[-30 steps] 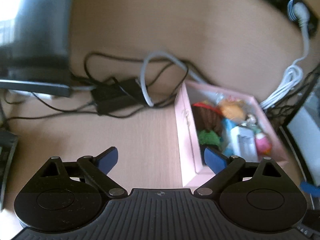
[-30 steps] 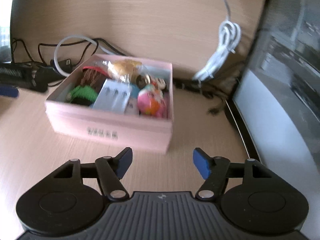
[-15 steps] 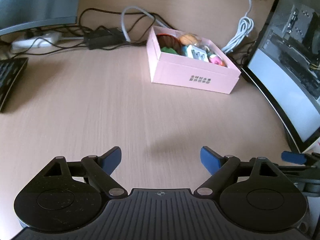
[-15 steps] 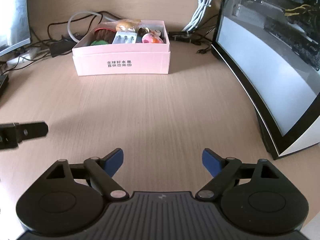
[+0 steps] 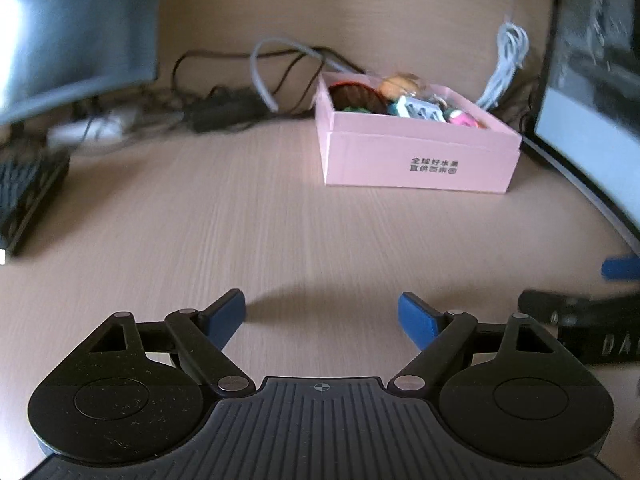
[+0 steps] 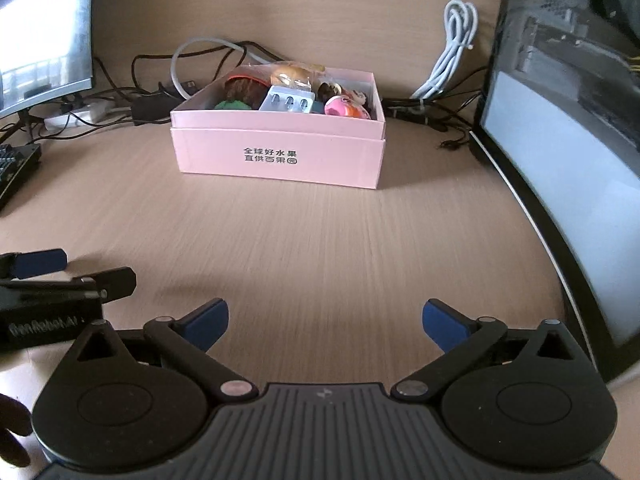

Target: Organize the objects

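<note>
Left hand-held gripper [image 5: 321, 312] open and empty — right hand-held gripper [image 6: 325, 320] opening, empty — pink box [image 6: 280, 152] ahead

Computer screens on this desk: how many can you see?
2. A curved dark monitor stands at the far left behind the black keyboard; a large black-framed screen runs along the right edge, beside the pink cardboard box. Others may lie outside view.

My light wood-grain desk [image 6: 320, 248] carries a pink box [image 6: 280, 156] filled with small items near its back edge. Tangled black cables [image 6: 120, 100] lie behind it, a keyboard [image 6: 16, 168] at left, a monitor [image 6: 560, 160] at right.
</note>
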The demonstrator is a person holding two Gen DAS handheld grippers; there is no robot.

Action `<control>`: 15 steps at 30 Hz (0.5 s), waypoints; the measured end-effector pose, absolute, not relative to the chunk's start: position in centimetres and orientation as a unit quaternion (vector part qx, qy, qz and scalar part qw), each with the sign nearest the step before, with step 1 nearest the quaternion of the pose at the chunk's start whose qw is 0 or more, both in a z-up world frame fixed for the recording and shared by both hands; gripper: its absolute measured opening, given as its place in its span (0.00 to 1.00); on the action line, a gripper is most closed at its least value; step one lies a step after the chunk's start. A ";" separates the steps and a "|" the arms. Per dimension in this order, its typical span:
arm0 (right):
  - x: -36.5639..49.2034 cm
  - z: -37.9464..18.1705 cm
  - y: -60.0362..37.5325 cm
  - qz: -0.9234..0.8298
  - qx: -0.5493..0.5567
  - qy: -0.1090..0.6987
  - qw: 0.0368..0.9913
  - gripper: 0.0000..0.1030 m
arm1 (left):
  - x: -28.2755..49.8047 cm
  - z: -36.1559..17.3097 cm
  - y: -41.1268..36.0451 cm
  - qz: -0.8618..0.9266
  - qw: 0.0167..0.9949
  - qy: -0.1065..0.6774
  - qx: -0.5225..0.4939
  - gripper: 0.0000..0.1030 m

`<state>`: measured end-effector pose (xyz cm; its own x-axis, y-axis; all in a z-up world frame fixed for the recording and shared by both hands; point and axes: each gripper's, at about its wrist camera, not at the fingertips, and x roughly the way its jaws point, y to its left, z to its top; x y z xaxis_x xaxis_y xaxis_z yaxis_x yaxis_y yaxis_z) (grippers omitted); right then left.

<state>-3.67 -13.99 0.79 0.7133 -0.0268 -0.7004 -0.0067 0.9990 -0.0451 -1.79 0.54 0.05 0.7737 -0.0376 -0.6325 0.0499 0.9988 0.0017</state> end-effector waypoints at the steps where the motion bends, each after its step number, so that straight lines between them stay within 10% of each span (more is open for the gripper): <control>1: -3.0 0.5 -14.1 -0.007 -0.021 0.384 0.923 1.00 | -1.6 0.0 0.3 -0.024 0.942 0.333 0.019 0.86; 15: -1.2 -1.6 -15.5 0.003 0.005 0.340 0.940 1.00 | 0.0 -0.3 -0.4 0.005 0.943 0.332 0.006 0.90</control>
<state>-1.17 -15.51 -1.63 0.7681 0.0087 -0.6403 -0.0024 0.9999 0.0106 -0.05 -0.37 -0.28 0.7791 0.0124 -0.6268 -0.0050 0.9999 0.0136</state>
